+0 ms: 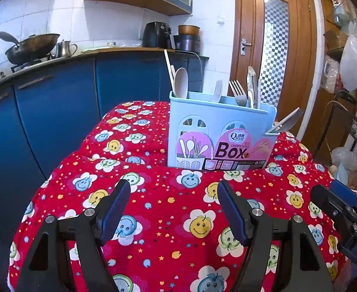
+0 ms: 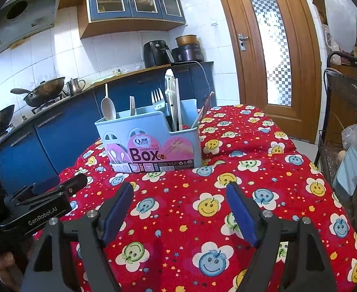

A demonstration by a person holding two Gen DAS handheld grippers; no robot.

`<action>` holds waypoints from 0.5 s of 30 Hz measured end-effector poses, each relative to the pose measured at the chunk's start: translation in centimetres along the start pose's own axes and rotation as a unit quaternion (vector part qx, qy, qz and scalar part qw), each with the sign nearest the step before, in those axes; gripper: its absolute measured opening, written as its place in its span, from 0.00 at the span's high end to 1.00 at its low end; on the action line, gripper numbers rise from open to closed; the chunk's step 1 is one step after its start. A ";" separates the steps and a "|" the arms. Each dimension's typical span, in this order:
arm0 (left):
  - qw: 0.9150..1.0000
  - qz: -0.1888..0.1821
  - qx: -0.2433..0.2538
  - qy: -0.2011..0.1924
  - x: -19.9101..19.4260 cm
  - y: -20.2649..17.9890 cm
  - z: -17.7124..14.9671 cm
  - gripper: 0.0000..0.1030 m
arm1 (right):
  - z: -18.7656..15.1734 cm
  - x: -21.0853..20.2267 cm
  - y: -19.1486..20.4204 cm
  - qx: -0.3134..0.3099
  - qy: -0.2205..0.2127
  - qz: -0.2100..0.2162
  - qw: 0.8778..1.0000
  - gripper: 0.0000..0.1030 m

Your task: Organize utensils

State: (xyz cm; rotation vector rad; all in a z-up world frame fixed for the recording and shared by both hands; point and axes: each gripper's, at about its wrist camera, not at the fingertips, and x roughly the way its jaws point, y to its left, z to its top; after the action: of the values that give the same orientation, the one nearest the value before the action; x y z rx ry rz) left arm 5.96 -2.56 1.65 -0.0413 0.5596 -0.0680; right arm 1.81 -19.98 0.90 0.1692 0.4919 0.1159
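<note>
A light blue utensil box (image 1: 217, 131) labelled "Box" stands on the red smiley-flower tablecloth (image 1: 168, 209). It holds a beige spoon (image 1: 181, 82), forks (image 1: 238, 92), a metal utensil (image 1: 251, 85) and, in its low side pocket, a leaning spoon (image 1: 288, 121). The box also shows in the right wrist view (image 2: 149, 141). My left gripper (image 1: 173, 189) is open and empty, well in front of the box. My right gripper (image 2: 179, 192) is open and empty, in front of the box. The right gripper's body shows at the left wrist view's right edge (image 1: 344, 209).
Blue kitchen cabinets (image 1: 56, 112) with a wok (image 1: 32, 46) and an air fryer (image 1: 156, 35) stand behind the table. A wooden door (image 1: 273, 48) is at the back right. A black wire rack (image 2: 349, 121) stands close to the table's right side.
</note>
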 end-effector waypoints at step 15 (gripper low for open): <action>1.000 0.001 0.005 -0.006 -0.3 -0.2 0.1 0.27 | 0.0 -0.1 -0.1 0.000 -0.001 0.000 1.000 0.22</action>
State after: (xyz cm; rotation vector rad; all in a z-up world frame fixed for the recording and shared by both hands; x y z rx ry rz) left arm 5.75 -2.72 1.84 -0.0314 0.5469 -0.0690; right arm 1.73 -20.05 0.94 0.1691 0.4890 0.1165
